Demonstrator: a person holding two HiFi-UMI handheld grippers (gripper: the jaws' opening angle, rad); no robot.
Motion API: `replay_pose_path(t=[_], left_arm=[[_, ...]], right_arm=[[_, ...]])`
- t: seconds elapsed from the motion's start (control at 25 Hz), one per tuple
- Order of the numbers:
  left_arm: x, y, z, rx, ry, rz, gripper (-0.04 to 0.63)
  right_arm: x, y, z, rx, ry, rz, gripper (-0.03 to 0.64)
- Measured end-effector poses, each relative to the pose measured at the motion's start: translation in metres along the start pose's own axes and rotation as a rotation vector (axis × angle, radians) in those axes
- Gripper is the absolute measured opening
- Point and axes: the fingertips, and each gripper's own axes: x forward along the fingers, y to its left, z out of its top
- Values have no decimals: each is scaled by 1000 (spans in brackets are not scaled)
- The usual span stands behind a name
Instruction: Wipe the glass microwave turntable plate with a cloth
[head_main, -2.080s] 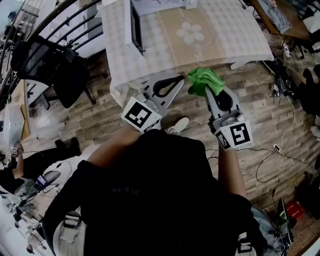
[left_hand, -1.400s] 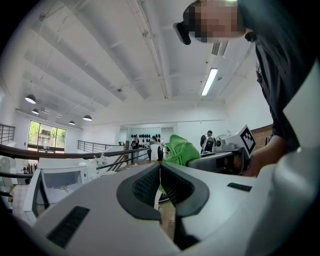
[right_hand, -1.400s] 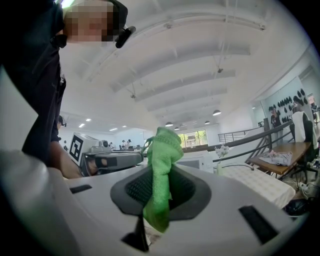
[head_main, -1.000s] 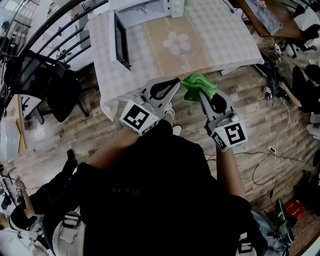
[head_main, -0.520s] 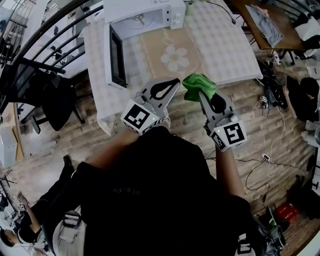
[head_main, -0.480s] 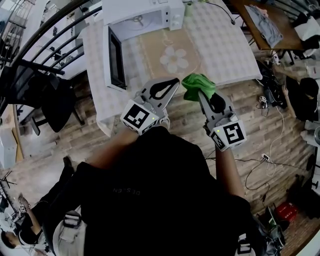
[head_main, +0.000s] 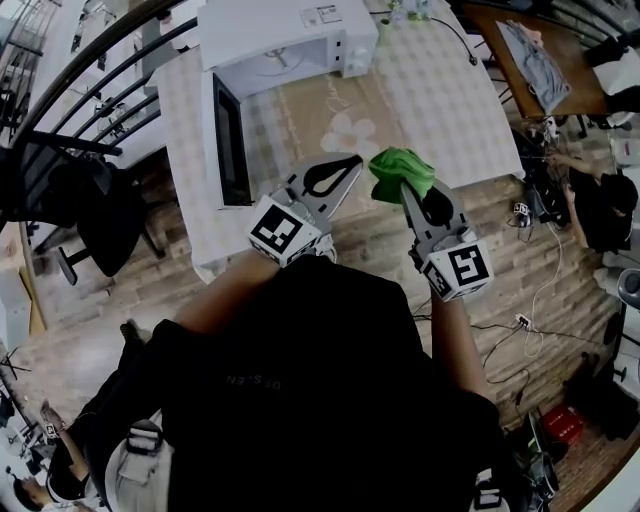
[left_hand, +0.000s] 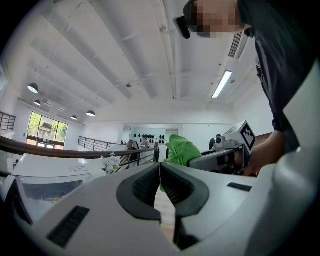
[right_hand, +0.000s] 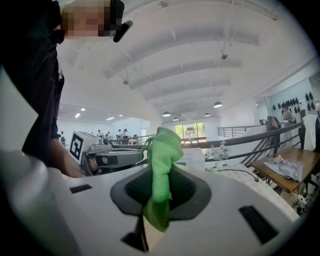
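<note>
A white microwave (head_main: 285, 40) stands at the table's far side with its dark door (head_main: 232, 140) swung open to the left. In its cavity a pale round turntable plate (head_main: 278, 68) shows faintly. My right gripper (head_main: 408, 188) is shut on a bunched green cloth (head_main: 400, 172), held over the table's near edge. The cloth (right_hand: 162, 165) hangs between the pads in the right gripper view. My left gripper (head_main: 353, 161) sits beside it, shut and holding nothing, its jaws closed together (left_hand: 160, 167). Both are well short of the microwave.
The table (head_main: 450, 100) has a checked cover and a beige flower mat (head_main: 345, 115). A black chair (head_main: 90, 205) and a curved railing (head_main: 90, 60) are on the left. Another desk (head_main: 545, 60), cables and a seated person (head_main: 600, 205) are on the right.
The view has closed in on the table, so the microwave and its open door show more fully. Both grippers keep the same pose, the cloth still held in the right.
</note>
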Motion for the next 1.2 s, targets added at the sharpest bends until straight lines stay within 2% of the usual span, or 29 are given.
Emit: replay_pose_path(t=[0.36, 0.64, 0.92, 1.2], left_arm=[[15, 40, -8, -17, 9, 10, 21], [22, 59, -17, -39, 12, 74, 21], [39, 71, -20, -29, 21, 164, 21], [56, 83, -29, -38, 37, 283, 21]], right_arm=[[38, -23, -8, 17, 36, -2, 74], [52, -48, -13, 5, 71, 8, 74], [72, -82, -20, -53, 111, 88, 74], [110, -118, -46, -167, 208, 188, 74]])
